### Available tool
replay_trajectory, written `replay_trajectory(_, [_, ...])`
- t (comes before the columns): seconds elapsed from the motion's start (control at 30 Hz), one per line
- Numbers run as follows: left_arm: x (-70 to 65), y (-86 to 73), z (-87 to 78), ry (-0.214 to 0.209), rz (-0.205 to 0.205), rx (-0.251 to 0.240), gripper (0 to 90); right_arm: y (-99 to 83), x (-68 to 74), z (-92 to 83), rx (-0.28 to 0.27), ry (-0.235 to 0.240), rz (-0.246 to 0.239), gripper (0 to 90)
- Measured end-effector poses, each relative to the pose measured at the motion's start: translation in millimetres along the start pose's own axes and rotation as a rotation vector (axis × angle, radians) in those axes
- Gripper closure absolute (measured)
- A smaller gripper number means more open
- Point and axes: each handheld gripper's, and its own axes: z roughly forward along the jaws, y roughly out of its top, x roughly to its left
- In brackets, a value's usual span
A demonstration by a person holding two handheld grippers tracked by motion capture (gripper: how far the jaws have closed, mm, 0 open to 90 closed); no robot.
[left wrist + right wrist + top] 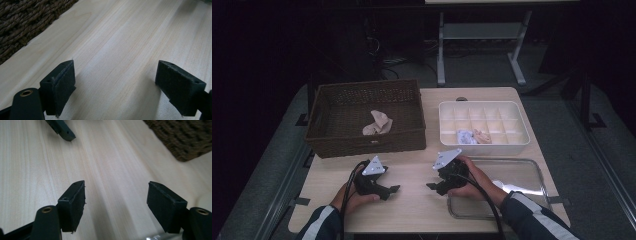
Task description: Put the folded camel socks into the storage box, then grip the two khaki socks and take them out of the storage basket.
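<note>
Black jaws spread wide on the right gripper (438, 186), nothing between the pads, just bare pale wood beneath them in the right gripper view, where the right gripper (116, 206) looks across the table (30, 170) toward a corner of the wicker basket (185, 140). One jaw tip of the left gripper (61, 130) pokes in at the top of that view, well apart from the right one. Over on the other side, the left gripper (388, 190) sits low over the table (412, 205), and its jaws stand wide apart too; in the left gripper view the left gripper (115, 85) frames only wood grain between its pads, with the wicker basket (27, 22) off to the upper left. Neither tool holds or pinches anything. Both point inward toward each other across the front of the table in the high view, each in a hand with a striped sleeve (532, 217) behind it. Just beside the right hand lies a clear tray (532, 175), and the right gripper hovers at its left edge. Beyond that sits the white divided box (484, 106) with a small blue-white item (466, 136) and a peach-coloured item (483, 136) in its front compartments. Far left, the wicker basket (362, 145) holds a crumpled beige cloth (378, 123), well apart from both grippers.
</note>
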Motion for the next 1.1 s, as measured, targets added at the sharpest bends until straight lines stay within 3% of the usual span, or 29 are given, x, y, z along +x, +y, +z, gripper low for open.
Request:
replay_trajectory(0.07, [0.2,-0.1,-1.3,0.002,-0.009,0.007,15.3,-0.1,2.2,6.8,0.002,-0.001,0.004,30.1])
replay_trajectory(0.1, [0.7,1.8,-5.6,0.004,0.001,0.045,17.2,0.8,5.0,11.8,0.002,0.006,0.0,30.2])
replay_trajectory(0.13, [0.7,1.8,-5.6,0.004,0.001,0.045,21.2,0.8,5.0,11.8,0.002,0.006,0.0,30.2])
replay_trajectory(0.2, [1.3,3.0,-11.7,-0.024,0.023,0.045,23.5,1.0,8.0,15.6,-0.01,0.015,-0.014,30.2])
replay_trajectory(0.27, [2.0,5.2,-19.7,-0.035,0.024,0.008,24.1,0.5,11.4,18.7,0.005,0.041,-0.023,29.4])
replay_trajectory(0.33, [2.7,8.0,-27.2,-0.043,0.022,-0.018,24.1,0.1,11.6,20.4,0.002,0.032,-0.055,29.4])
replay_trajectory(0.43, [4.5,15.8,-44.4,-0.018,0.036,-0.066,24.1,3.5,10.6,19.2,-0.021,0.043,-0.021,28.8])
replay_trajectory(0.47, [5.1,18.6,-49.5,-0.002,0.054,-0.084,24.9,3.0,9.1,20.5,-0.028,0.042,-0.043,28.7])
replay_trajectory(0.5, [5.7,21.2,-54.7,0.017,0.062,-0.114,27.5,3.0,10.6,20.6,-0.016,0.043,-0.016,28.8])
replay_trajectory(0.53, [5.7,21.2,-54.7,0.017,0.062,-0.114,28.2,3.0,10.6,20.6,-0.016,0.043,-0.016,28.8])
replay_trajectory(0.57, [8.7,26.6,-62.9,0.027,0.042,-0.164,27.3,1.9,9.6,21.5,-0.011,0.032,-0.02,29.4])
replay_trajectory(0.63, [13.0,33.1,-71.9,0.052,0.046,-0.18,26.9,0.7,9.7,19.9,-0.014,0.03,0.008,29.9])
replay_trajectory(0.73, [20.3,40.8,-82.5,0.073,0.042,-0.2,26.7,-1.0,7.1,19.8,-0.015,0.021,-0.02,29.8])
replay_trajectory(0.77, [30.8,48.7,-92.1,0.09,0.019,-0.232,26.7,-0.8,8.3,18.6,-0.011,0.026,0.011,29.9])
replay_trajectory(0.8, [30.8,48.7,-92.1,0.09,0.019,-0.232,26.7,-0.8,8.3,18.6,-0.011,0.026,0.011,29.9])
replay_trajectory(0.83, [42.1,57.2,-99.0,0.126,0.031,-0.226,26.7,-0.9,7.3,19.4,-0.014,0.023,-0.014,30.0])
replay_trajectory(0.9, [47.8,61.1,-100.7,0.124,0.018,-0.221,25.7,-0.2,9.2,19.5,-0.006,0.028,-0.005,30.2])
replay_trajectory(0.93, [59.0,68.6,-103.3,0.163,0.032,-0.201,25.6,-0.1,9.7,19.7,-0.001,0.026,-0.013,30.6])
replay_trajectory(1.0, [64.7,72.1,-103.6,0.184,0.042,-0.201,25.7,-0.2,10.3,20.0,0.004,0.025,-0.018,30.9])
replay_trajectory(1.03, [76.9,78.8,-101.7,0.178,0.007,-0.205,25.4,-0.8,10.7,20.4,0.003,0.023,-0.022,31.0])
replay_trajectory(1.07, [76.9,78.8,-101.7,0.178,0.007,-0.205,25.0,-0.8,10.7,20.4,0.003,0.023,-0.022,31.0])
replay_trajectory(1.1, [88.5,85.9,-97.6,0.172,-0.002,-0.188,24.9,-1.7,8.7,20.8,-0.002,0.033,-0.026,30.9])
